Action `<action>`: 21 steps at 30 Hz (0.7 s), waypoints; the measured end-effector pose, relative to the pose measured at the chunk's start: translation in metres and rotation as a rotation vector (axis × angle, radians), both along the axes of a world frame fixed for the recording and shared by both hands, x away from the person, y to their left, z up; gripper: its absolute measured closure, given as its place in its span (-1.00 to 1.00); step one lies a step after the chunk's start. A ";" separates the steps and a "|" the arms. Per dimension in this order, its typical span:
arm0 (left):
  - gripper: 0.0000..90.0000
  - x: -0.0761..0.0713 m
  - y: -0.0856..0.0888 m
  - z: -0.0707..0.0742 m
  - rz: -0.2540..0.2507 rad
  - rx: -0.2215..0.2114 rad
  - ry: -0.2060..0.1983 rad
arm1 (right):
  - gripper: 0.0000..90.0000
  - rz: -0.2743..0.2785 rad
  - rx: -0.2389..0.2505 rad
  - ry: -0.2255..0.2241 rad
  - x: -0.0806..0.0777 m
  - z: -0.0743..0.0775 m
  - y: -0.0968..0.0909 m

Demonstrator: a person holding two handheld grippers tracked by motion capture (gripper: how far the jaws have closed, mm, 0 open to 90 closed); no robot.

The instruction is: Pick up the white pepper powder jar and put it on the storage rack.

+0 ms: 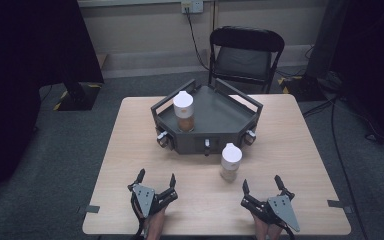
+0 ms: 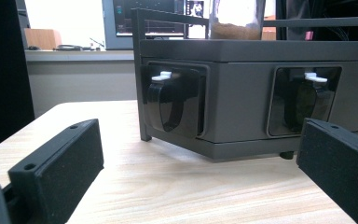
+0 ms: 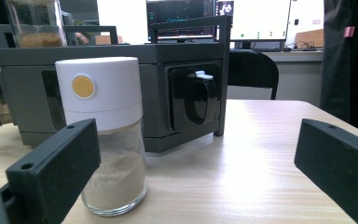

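Both jaws spread, nothing pinched: left hand-held gripper lower left of frame, right hand-held gripper lower right. Glass jar with white plastic cap stands on the pale wood-grain worktop just below the dark angular rack, centre frame. Right gripper view shows its tan powder and the cap's orange dot. Second jar stands in the rack.

The clear glass jar with a white cap holds pale beige powder — its cap bears a round orange dot. The dark grey angular rack carries a white-capped jar of brown powder; the light wood-grain table is streaked — both jaw pairs black.
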State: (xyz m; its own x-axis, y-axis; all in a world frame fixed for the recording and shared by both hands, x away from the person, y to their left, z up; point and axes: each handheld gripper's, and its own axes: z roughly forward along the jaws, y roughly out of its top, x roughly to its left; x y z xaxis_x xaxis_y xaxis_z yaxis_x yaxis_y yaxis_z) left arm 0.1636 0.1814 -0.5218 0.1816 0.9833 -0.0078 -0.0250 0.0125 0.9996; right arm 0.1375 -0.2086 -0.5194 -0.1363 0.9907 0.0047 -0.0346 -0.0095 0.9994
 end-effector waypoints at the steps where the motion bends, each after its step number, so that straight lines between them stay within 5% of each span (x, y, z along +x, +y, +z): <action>1: -1.00 0.000 0.000 0.000 0.000 0.000 0.000 | -1.00 0.009 0.007 0.005 0.000 0.001 -0.002; 21: -1.00 0.000 0.000 0.000 0.000 0.000 0.000 | -1.00 0.015 0.024 -0.013 -0.008 0.018 -0.005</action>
